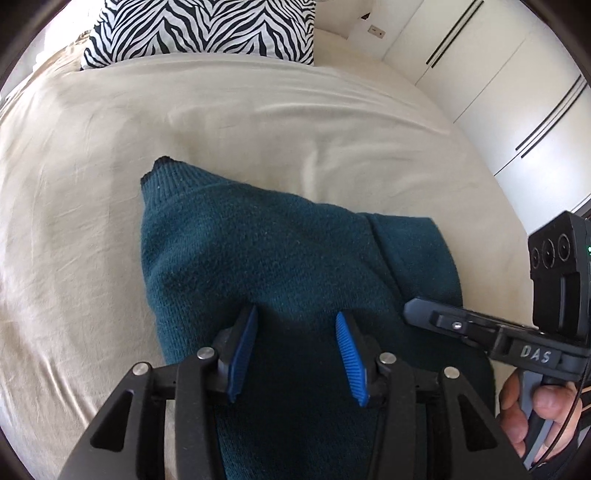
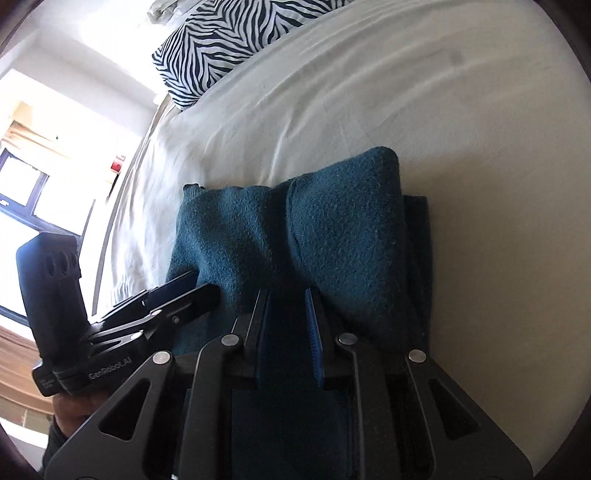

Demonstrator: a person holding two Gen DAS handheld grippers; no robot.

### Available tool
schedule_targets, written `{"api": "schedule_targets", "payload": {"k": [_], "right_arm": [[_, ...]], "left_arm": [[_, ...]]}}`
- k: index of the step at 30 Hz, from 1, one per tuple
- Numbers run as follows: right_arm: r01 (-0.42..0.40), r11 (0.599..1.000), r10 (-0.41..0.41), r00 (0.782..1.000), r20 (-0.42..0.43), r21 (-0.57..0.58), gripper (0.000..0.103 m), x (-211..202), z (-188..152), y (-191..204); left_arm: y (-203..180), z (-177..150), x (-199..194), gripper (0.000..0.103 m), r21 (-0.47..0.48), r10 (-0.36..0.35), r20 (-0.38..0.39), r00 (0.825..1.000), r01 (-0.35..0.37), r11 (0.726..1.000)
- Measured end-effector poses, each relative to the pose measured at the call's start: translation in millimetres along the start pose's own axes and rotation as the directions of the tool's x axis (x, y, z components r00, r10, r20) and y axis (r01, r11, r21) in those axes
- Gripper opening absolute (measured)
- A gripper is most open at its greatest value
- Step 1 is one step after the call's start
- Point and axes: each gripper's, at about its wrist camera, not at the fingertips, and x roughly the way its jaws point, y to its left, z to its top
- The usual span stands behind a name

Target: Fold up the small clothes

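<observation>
A dark teal knitted garment (image 1: pixel 266 258), thick like a small sweater, lies partly folded on a cream bedsheet (image 1: pixel 110 166). In the left wrist view one ribbed corner points up and away, and a folded layer forms a ridge along its right side. In the right wrist view that folded layer (image 2: pixel 343 229) sits as a raised bundle over the flatter part of the knit.

The left gripper (image 1: pixel 295 343) hangs over the near part of the garment with its blue ribbed pads (image 1: pixel 351 354) standing moderately apart; teal knit fills the space below them, but the pads do not press on it.

The right gripper (image 2: pixel 286 325) has its jaws narrow, with dark teal fabric showing in the slim gap between the blue pads; whether they pinch the cloth cannot be told. In the left wrist view the same tool comes in from the right edge, held by a hand (image 1: pixel 532 410), its tip lying on the garment's right side.

A zebra-striped pillow (image 1: pixel 199 29) lies at the head of the bed, well apart from the garment. White wardrobe doors (image 1: pixel 498 92) stand beyond the bed's right side, and a bright window (image 2: pixel 33 206) shows on the other.
</observation>
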Motion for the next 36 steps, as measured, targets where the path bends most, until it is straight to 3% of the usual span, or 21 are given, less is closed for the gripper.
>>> {"api": "schedule_targets", "payload": {"k": [4, 8, 11, 13, 15, 16, 19, 20, 23, 26, 29, 31, 33, 34, 36], "right_arm": [[-0.053, 0.998, 0.054, 0.997, 0.060, -0.024, 0.019, -43, -27, 7], [-0.007, 0.999, 0.006, 1.000, -0.020, -0.044, 0.019, -26, -49, -7], [-0.063, 0.998, 0.064, 0.998, 0.012, -0.022, 0.019, -33, -54, -16], [-0.068, 0.998, 0.068, 0.998, 0.014, 0.006, 0.019, -48, -54, -15], [-0.061, 0.998, 0.062, 0.996, 0.067, -0.008, 0.021, -67, -56, -18], [-0.056, 0.998, 0.058, 0.993, 0.100, -0.021, 0.027, -78, -57, -19], [-0.024, 1.000, 0.024, 0.989, 0.146, -0.007, 0.066, -94, -59, -28], [-0.013, 1.000, 0.013, 0.990, 0.137, -0.002, 0.067, -92, -58, -28], [-0.031, 0.998, 0.027, 0.997, 0.077, 0.051, 0.067, -76, -52, -42], [-0.062, 0.996, 0.060, 0.998, 0.031, 0.069, 0.067, -50, -49, -47], [-0.038, 0.999, 0.039, 0.999, -0.026, 0.009, 0.065, -24, -46, -33], [-0.006, 1.000, 0.005, 0.999, -0.036, -0.014, 0.065, -17, -43, -29], [0.055, 0.998, -0.056, 0.997, -0.044, -0.038, 0.052, -13, -44, -22], [0.090, 0.994, -0.093, 0.995, -0.047, -0.062, 0.041, -12, -44, -15], [0.140, 0.985, -0.144, 0.989, -0.037, -0.106, 0.033, -13, -46, -2]], "left_arm": [[-1, -13, -35, 0.045, -0.019, -0.024, 0.059, 0.998, 0.025, 0.999], [-7, -31, -15, 0.046, 0.042, 0.037, 0.058, 0.998, -0.040, 0.998], [-13, -30, -14, 0.047, 0.052, 0.067, 0.069, 0.995, -0.071, 0.996], [-17, -30, -25, 0.047, 0.066, 0.058, 0.087, 0.995, -0.063, 0.996], [-13, -32, -40, 0.048, 0.051, 0.048, 0.111, 0.993, -0.054, 0.997], [-10, -35, -53, 0.049, 0.033, 0.043, 0.139, 0.989, -0.048, 0.998], [6, -45, -74, 0.074, -0.011, 0.061, 0.205, 0.977, -0.060, 0.998], [13, -48, -72, 0.078, -0.026, 0.062, 0.198, 0.978, -0.058, 0.998], [32, -51, -48, 0.078, -0.092, 0.037, 0.091, 0.995, -0.029, 0.995], [37, -57, -25, 0.078, -0.137, -0.056, 0.012, 0.998, 0.057, 0.989], [34, -56, -14, 0.077, -0.150, -0.095, 0.002, 0.995, 0.094, 0.984], [32, -52, -9, 0.070, -0.167, -0.106, -0.010, 0.994, 0.102, 0.981], [28, -49, -8, 0.056, -0.157, -0.087, -0.024, 0.996, 0.083, 0.984], [25, -48, -10, 0.052, -0.146, -0.075, -0.026, 0.997, 0.070, 0.987], [20, -46, -16, 0.045, -0.117, -0.051, -0.027, 0.998, 0.048, 0.992]]}}
